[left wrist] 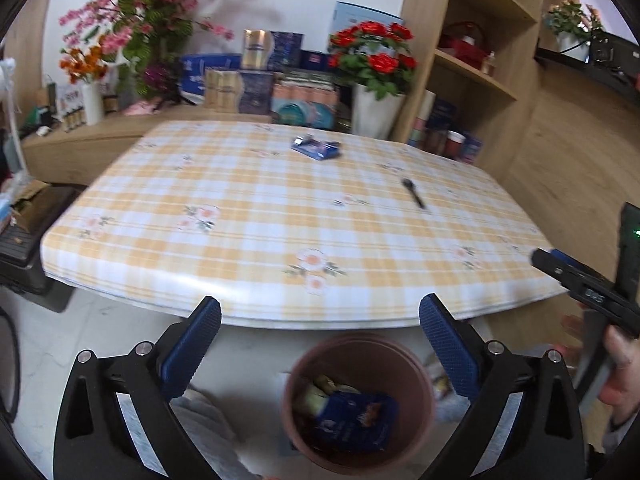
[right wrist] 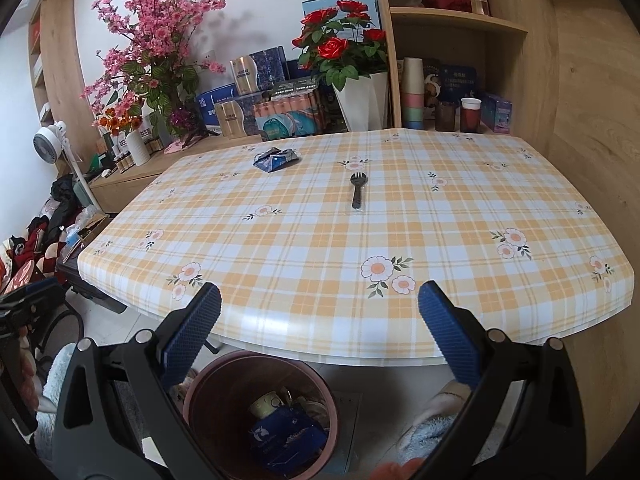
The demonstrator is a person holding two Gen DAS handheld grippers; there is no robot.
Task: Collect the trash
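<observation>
Left gripper [left wrist: 320,354]: I hold it with jaws spread wide and nothing between the pads, hanging above the brown bin [left wrist: 358,402] that stands on the floor just off the near edge of the table [left wrist: 240,208]. Right gripper [right wrist: 319,336]: likewise spread wide and empty, over the same bin, pointing across the table. Inside the bin lie a blue packet [right wrist: 286,436] and some pale scraps that I cannot identify.

Remaining trash, both pieces on the checked tablecloth: a crumpled blue wrapper [right wrist: 276,159] near the far edge, towards the far left corner; and a black plastic fork [right wrist: 357,191] in the middle of the surface, apparently still in a clear sleeve, well apart from the wrapper.

Handling, as I judge it: the wrapper is light, soft and crushable, so I would pinch it at a raised fold, where the pads can bite. The fork is light, stiff and lies flat; a slick sleeve may slip, so I would close across the handle at mid-length, pads pressing down to the cloth.
</observation>
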